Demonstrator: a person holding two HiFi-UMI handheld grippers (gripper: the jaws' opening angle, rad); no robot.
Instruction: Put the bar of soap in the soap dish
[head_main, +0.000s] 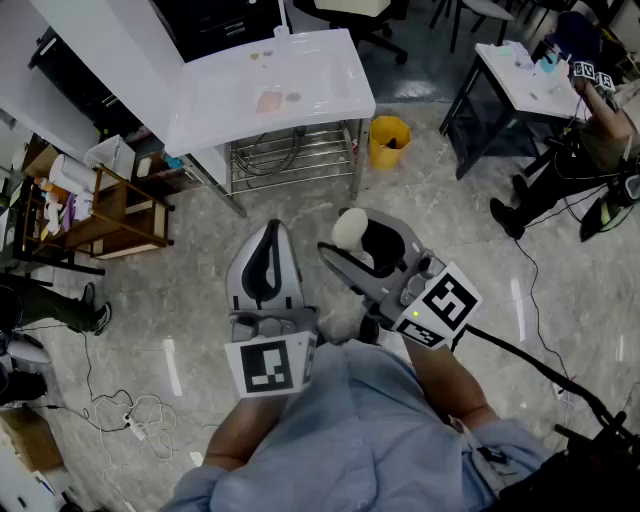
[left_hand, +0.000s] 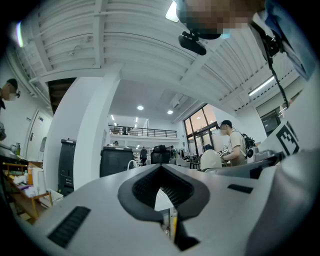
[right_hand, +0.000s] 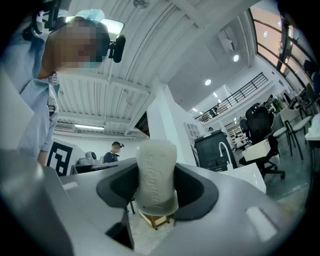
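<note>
Two grippers (head_main: 268, 238) (head_main: 356, 246) — one bar of soap (head_main: 349, 228), one yellow bucket (head_main: 389, 141)

Soap bar, off the counter
Off-white soap bar (right_hand: 156, 175) with stamped lettering, standing upright, pinched at its sides between the right tool's (head_main: 362, 238) jaws.

I find open floor (head_main: 310, 210) between my right gripper (head_main: 352, 235) and the white sink table (head_main: 352, 85). A yellow bucket (head_main: 388, 140) stands by its right leg; a wooden shelf (head_main: 110, 215) crowds the left.

Large open-plan office-lab: work desk (head_main: 508, 88), office chair (right_hand: 258, 121), trailing floor cables (head_main: 122, 410), mezzanine railing (left_hand: 143, 132).
</note>
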